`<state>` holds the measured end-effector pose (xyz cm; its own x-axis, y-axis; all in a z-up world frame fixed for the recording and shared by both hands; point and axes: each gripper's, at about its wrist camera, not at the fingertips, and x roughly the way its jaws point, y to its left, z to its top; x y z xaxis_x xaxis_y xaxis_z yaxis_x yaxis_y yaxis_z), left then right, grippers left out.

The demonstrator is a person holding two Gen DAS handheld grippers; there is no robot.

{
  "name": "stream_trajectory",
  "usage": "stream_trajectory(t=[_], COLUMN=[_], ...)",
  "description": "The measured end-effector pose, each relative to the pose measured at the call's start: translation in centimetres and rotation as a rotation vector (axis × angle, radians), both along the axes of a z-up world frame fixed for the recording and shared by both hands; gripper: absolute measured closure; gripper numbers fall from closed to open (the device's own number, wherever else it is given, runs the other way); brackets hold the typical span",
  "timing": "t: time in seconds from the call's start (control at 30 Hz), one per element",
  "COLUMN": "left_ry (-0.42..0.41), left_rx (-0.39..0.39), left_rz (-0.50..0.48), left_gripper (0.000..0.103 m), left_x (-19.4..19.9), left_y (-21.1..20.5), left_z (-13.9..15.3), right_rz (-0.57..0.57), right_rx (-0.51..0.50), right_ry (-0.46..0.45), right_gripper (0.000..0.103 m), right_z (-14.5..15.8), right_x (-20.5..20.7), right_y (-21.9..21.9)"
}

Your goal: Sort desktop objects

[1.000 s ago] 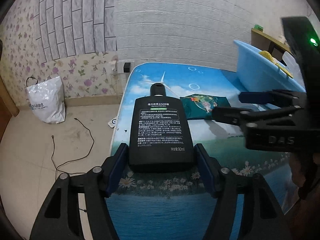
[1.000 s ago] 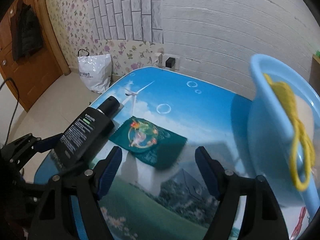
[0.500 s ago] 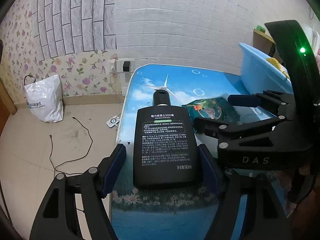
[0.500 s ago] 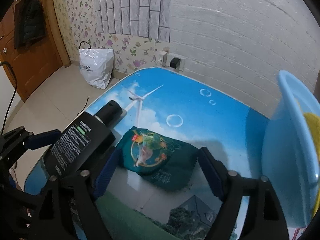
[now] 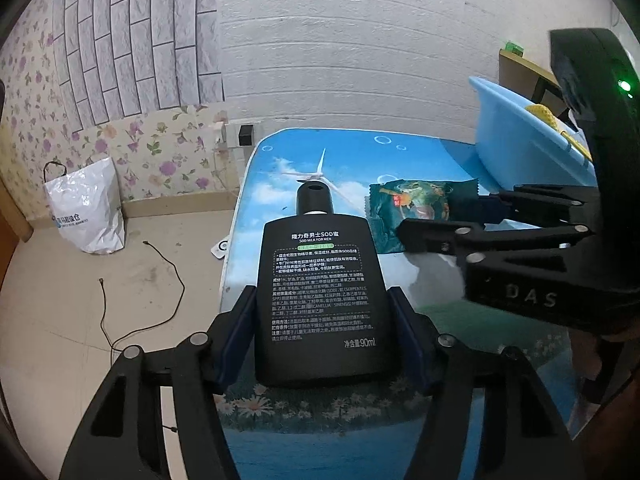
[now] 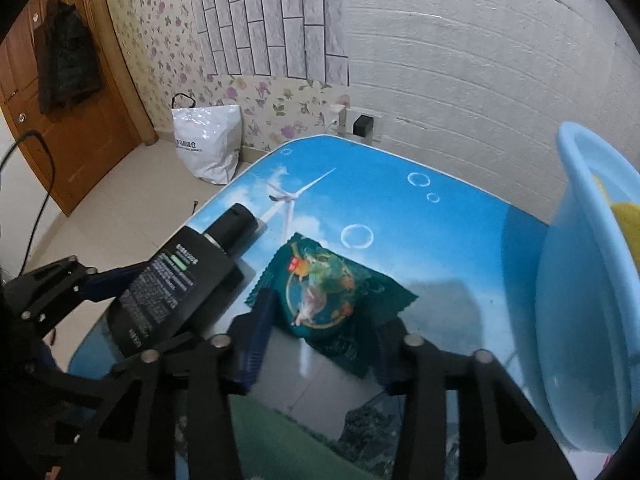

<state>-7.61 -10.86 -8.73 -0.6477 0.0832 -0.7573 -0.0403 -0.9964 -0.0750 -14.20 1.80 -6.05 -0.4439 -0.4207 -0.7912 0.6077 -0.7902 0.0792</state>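
A flat black bottle with white print lies near the table's left edge, cap pointing away. My left gripper has it between its blue pads, and the closing jaws now touch both its sides. The bottle also shows in the right wrist view. To its right lies a dark green snack packet. The jaws of my right gripper are closing on its near half, and the pads press into it so it puffs up. The packet and the right gripper appear from the side in the left wrist view.
A light blue basin stands at the table's right side with something yellow inside. The table top has a blue sky print. On the floor to the left are a white plastic bag and a thin cable.
Both grippers' jaws have closed in. The left pads went from a small gap to touching the bottle. The right fingers narrowed sharply onto the green packet, which now bulges.
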Motion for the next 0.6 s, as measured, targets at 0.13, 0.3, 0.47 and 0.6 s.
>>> stream_trajectory(t=[0.13,0.3,0.47,0.6], left_ry=[-0.003,-0.015,-0.025,-0.021], left_rx=[0.001,0.003,0.013,-0.004], left_rz=[0.000,-0.002,0.021,0.013], left_gripper=[0.040,0.040,0.040,0.040], left_x=[0.4,1.2,2.0,3.4], left_y=[0.3,1.0,2.0,4.2], left_z=[0.0,0.1,0.2,0.2], right_rz=[0.011,0.030,0.027,0.004], right_rx=[-0.041,-0.077,-0.083,-0.067], right_ry=[-0.026,-0.042,-0.028,0.012], right_gripper=[0.084,0.092,0.093,0.094], right_z=[0.6,1.1,1.6,2.1], right_x=[0.6,1.9,4.1,6.0], right_y=[1.1,2.5,4.2,6.0])
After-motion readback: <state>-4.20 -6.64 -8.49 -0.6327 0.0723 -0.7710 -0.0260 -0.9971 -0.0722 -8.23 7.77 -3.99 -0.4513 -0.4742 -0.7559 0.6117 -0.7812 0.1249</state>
